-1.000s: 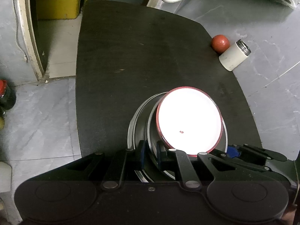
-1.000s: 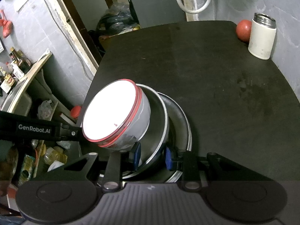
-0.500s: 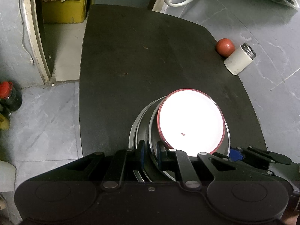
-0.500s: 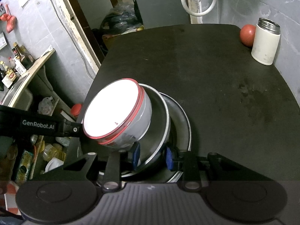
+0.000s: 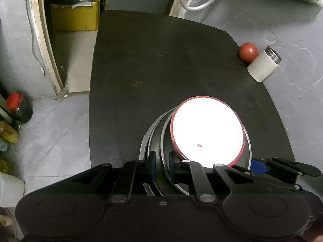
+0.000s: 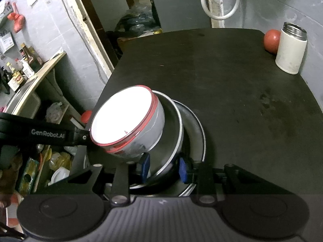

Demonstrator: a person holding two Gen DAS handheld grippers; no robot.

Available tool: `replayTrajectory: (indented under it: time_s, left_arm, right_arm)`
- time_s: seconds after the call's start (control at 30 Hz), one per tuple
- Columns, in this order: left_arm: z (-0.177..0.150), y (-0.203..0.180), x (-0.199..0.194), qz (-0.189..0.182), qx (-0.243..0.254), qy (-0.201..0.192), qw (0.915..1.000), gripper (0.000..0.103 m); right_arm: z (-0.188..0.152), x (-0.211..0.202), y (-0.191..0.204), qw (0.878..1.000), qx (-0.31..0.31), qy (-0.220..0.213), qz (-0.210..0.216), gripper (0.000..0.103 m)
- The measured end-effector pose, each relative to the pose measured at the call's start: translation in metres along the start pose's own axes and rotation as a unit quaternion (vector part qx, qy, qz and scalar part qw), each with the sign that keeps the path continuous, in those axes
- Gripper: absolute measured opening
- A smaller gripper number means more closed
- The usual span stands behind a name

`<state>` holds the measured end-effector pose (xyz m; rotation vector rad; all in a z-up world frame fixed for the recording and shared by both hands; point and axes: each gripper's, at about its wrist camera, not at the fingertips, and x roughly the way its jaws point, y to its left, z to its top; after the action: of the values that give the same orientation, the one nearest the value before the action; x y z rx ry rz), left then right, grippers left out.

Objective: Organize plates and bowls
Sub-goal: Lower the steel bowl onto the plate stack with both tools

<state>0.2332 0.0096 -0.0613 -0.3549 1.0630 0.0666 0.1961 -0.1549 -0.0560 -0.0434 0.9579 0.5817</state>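
Note:
Two nested white bowls with red rims (image 5: 206,133) (image 6: 121,117) sit tilted in a deep steel dish (image 6: 171,125), which rests on flat steel plates (image 5: 146,139) (image 6: 194,133). The stack is over the near part of the dark table (image 5: 161,60) (image 6: 222,70). My left gripper (image 5: 162,165) is shut on the plates' rim on the stack's left side. My right gripper (image 6: 164,168) is shut on the steel rim on the opposite side. Its blue pad (image 5: 259,165) shows in the left wrist view. The stack's underside is hidden.
A red tomato (image 5: 248,52) (image 6: 271,41) and a white steel-topped flask (image 5: 263,64) (image 6: 290,50) stand at the table's far right edge by the wall. Bottles (image 5: 16,106) stand on the floor at the left. A cluttered shelf (image 6: 24,66) lies beyond the table's left edge.
Both grippers and the stack they hold have drawn back a little from the table's far end. The tomato and flask sit lower in both views. The grips are unchanged.

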Motion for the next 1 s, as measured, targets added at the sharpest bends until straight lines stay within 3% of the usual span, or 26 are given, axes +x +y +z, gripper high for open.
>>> replayTrajectory:
  time_s: [0.2,0.3,0.63,0.7,0.77,0.87,1.0]
  left_arm:
    - [-0.004,-0.003,-0.001,0.013,-0.011,-0.011,0.9998,0.015]
    - [-0.004,-0.005,-0.002,0.019,-0.011,-0.014,0.9997,0.016]
    - [-0.006,-0.008,-0.002,0.026,-0.014,-0.015,0.9995,0.016]
    - [-0.007,-0.009,-0.003,0.028,-0.016,-0.017,0.9993,0.019]
    - [-0.009,-0.009,-0.005,0.034,-0.019,-0.021,0.9990,0.028]
    - [-0.012,-0.008,-0.010,0.049,-0.025,-0.031,0.9980,0.037]
    - [-0.018,-0.007,-0.016,0.055,-0.034,-0.043,0.9970,0.046]
  right_arm:
    - [0.003,-0.002,0.003,1.000,-0.021,0.008,0.000,0.036]
    - [0.004,-0.005,0.005,0.999,-0.034,0.009,-0.008,0.044]
    - [0.000,-0.012,-0.004,1.000,-0.027,-0.003,0.001,0.049]
    - [-0.001,-0.013,-0.004,1.000,-0.029,-0.006,0.003,0.050]
    - [-0.001,-0.013,-0.003,0.999,-0.030,-0.009,0.006,0.054]
    - [-0.005,-0.017,-0.004,0.999,-0.033,-0.018,-0.001,0.069]
    - [-0.011,-0.022,-0.009,0.999,-0.021,-0.031,0.014,0.072]
